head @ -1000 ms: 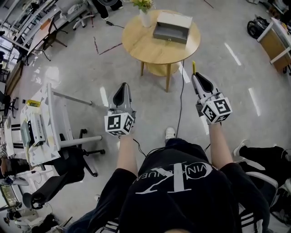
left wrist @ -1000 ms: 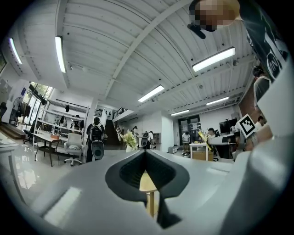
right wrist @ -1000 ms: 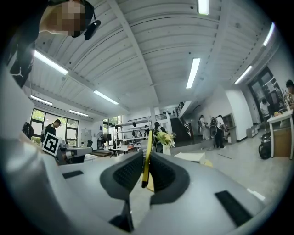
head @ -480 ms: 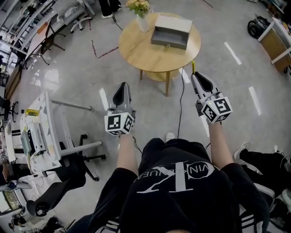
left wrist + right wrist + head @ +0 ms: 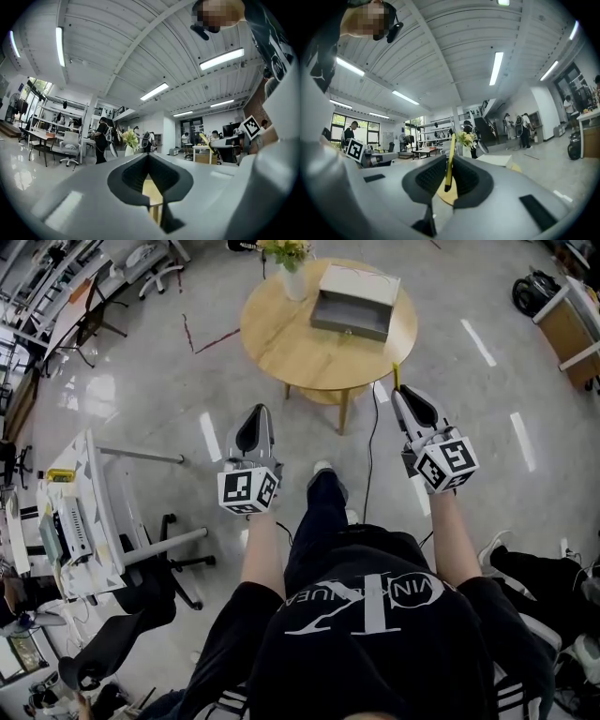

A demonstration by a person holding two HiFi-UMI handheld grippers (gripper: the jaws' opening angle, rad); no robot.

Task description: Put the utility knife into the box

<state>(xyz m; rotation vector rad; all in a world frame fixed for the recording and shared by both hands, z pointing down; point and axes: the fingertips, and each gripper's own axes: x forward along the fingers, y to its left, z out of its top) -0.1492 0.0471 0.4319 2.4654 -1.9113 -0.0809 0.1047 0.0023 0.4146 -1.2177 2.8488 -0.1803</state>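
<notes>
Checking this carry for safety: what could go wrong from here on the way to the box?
1. The utility knife stands upright in the right gripper, pinched only at its lower end; it may tilt or slip on the way.
2. A black cable lies on the floor near the feet: a trip risk.
3. The vase stands close beside the box on the table; a wide reach might knock it.

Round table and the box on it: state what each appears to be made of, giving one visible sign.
Round table: pale wood or veneer, matte, with a warm even tone and matching legs. Box: thin grey walls with a dull finish; metal or stiff card, cannot tell which.
</notes>
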